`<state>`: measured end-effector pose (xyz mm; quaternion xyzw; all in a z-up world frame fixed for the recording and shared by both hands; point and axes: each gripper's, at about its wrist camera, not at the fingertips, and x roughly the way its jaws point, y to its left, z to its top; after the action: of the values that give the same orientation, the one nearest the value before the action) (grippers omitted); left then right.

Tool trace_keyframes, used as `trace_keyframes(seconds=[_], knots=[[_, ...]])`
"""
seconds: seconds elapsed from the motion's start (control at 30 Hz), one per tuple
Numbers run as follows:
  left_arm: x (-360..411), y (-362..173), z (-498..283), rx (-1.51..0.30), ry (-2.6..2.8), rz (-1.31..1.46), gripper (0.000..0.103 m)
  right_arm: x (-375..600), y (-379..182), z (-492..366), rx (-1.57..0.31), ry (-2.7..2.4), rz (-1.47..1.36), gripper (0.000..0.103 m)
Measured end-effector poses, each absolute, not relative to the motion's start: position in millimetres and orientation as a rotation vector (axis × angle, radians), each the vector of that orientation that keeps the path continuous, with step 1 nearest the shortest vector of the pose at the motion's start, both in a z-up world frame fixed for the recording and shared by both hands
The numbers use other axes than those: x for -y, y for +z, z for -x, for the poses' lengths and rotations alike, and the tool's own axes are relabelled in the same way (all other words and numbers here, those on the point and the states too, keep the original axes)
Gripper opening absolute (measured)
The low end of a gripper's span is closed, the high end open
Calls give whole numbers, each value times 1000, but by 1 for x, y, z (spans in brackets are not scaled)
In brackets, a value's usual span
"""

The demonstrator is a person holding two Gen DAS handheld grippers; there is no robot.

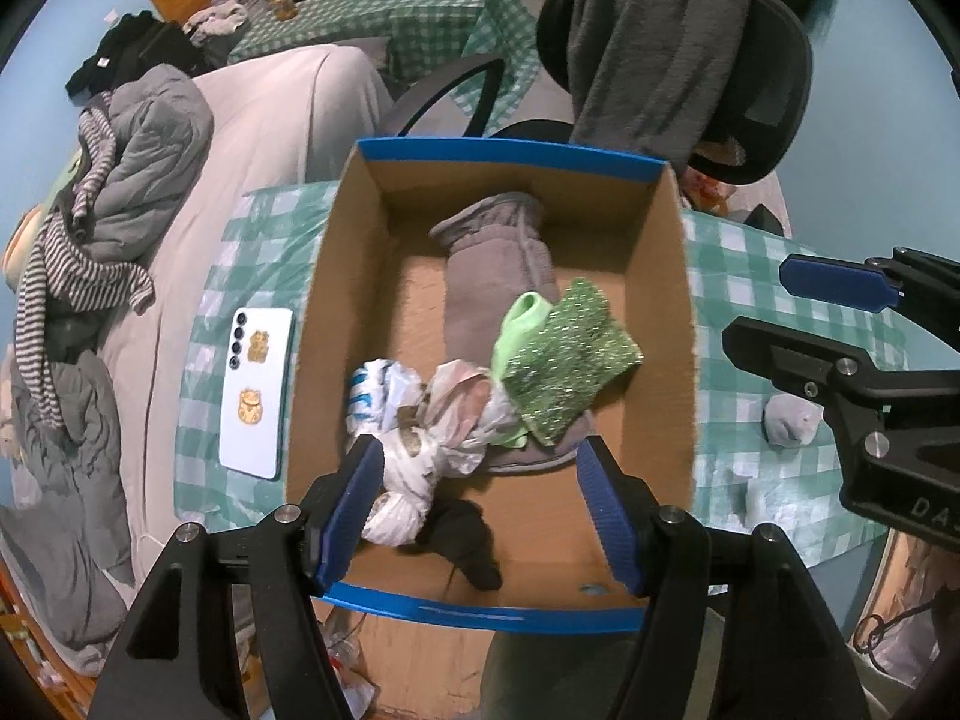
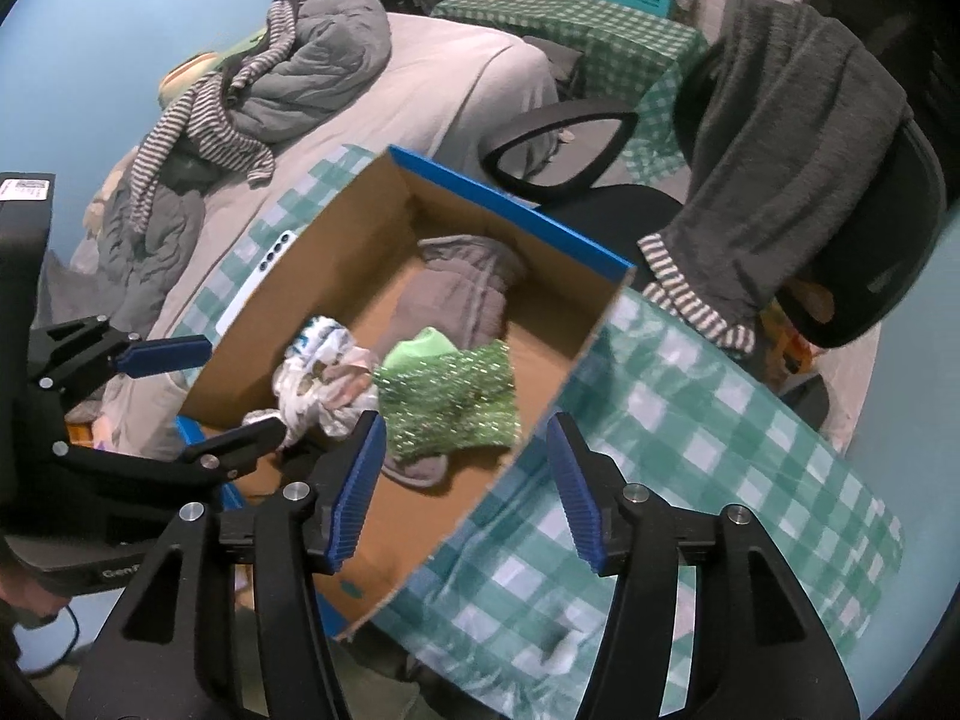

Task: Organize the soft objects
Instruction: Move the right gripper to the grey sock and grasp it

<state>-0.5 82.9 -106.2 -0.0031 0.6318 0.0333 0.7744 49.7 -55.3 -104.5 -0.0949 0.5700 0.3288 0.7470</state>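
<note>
The box (image 1: 336,324) sits on the checked cloth (image 1: 744,276), with a phone (image 1: 255,396) at its 9 o'clock. Inside lie a grey roll (image 1: 492,282), a green cloth (image 1: 564,360), a white bundle (image 1: 414,420) and a black piece (image 1: 462,546). Left gripper (image 1: 480,510) hangs over the box, jaws apart, empty. Right gripper (image 2: 465,480) is open too, empty, over the box's edge at 3 o'clock.
</note>
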Motion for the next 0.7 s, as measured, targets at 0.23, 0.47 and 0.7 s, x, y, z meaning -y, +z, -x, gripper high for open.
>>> trace_keyframes(seconds=[0.23, 0.47, 0.7], knots=[[-54, -106, -3, -1369, 22, -27, 68, 92, -109, -53, -1270, 658, 185, 59], [-22, -108, -5, -1375, -36, -68, 68, 129, -117, -53, -1301, 603, 167, 59], [12, -113, -7, -1382, -92, -112, 68, 164, -127, -53, -1330, 556, 150, 59]])
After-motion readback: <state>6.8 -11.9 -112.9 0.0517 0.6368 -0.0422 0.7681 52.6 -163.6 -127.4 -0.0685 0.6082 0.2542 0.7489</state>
